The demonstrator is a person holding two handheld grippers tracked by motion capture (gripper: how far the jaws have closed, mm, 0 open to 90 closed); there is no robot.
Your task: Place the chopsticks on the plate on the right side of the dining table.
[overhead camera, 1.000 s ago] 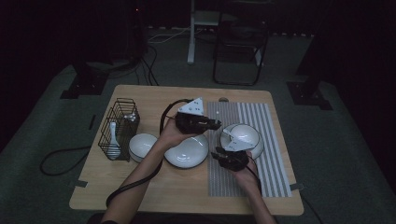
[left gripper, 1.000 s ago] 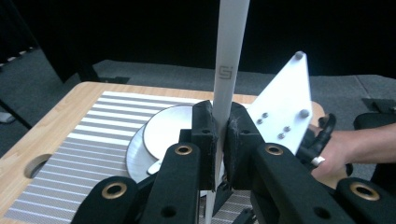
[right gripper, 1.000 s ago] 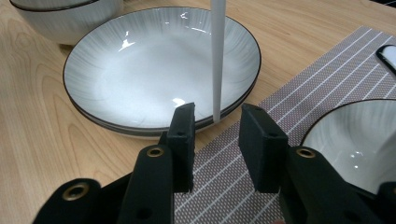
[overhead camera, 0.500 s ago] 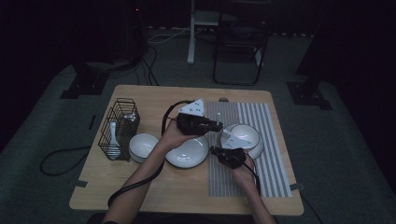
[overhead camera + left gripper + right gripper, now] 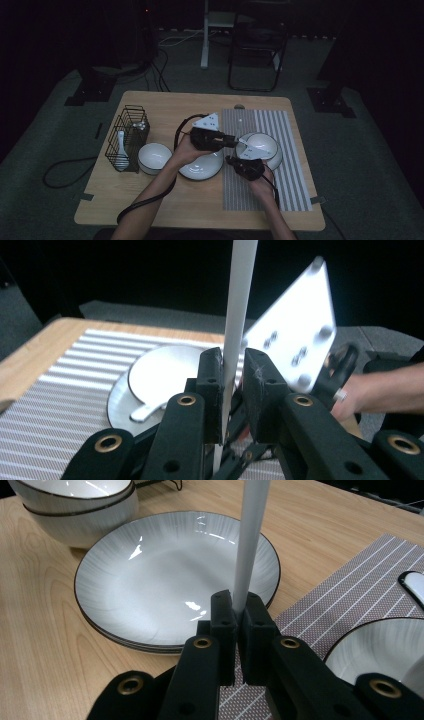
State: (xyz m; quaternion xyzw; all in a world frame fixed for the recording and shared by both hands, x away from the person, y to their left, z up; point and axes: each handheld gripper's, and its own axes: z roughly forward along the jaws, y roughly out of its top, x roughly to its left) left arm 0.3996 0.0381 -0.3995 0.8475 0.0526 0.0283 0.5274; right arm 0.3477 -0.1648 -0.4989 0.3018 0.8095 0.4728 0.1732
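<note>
Since the earlier frame, right gripper (image 5: 239, 161) clamped the white chopstick (image 5: 248, 545) beside the plate (image 5: 150, 580); left gripper (image 5: 231, 377), jaws just easing apart, still pinches it: likely handover.

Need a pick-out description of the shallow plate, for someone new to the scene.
On the wooden table, look between the wire rack at the left and the striped mat at the right. The plate lies on bare wood at the mat's left edge, next to a small bowl; it is the widest, flattest dish there.
</note>
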